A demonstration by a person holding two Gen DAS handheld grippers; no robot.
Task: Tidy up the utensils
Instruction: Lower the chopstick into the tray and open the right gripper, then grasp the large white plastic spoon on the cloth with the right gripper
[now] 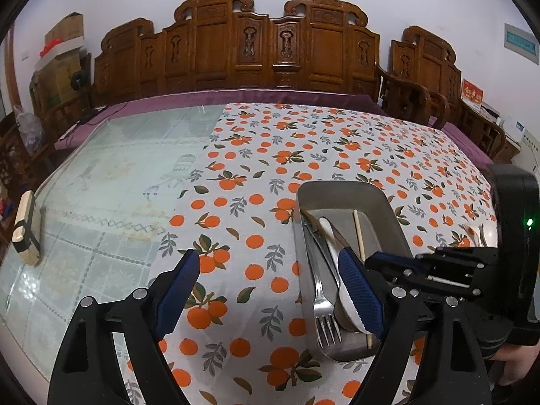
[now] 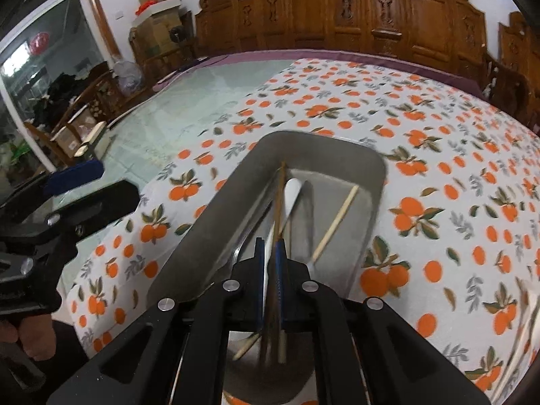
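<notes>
A steel tray (image 1: 391,209) sits on the orange-print cloth and holds a fork (image 1: 324,310), a white spoon (image 1: 332,233) and a pale chopstick (image 1: 358,233). My left gripper (image 1: 270,290) is open and empty, low over the cloth at the tray's left side. My right gripper (image 2: 270,260) hangs over the tray (image 2: 216,216) and is shut on a brown chopstick (image 2: 280,202), which points into the tray. The white spoon (image 2: 292,192) and a pale chopstick (image 2: 335,221) lie below it. The right gripper also shows in the left wrist view (image 1: 388,263).
The table carries an orange-print cloth (image 1: 303,141) on the right and bare glass (image 1: 111,182) on the left. A small wooden block (image 1: 27,229) lies at the left edge. More utensils (image 1: 479,234) lie right of the tray. Carved wooden chairs (image 1: 270,44) line the far side.
</notes>
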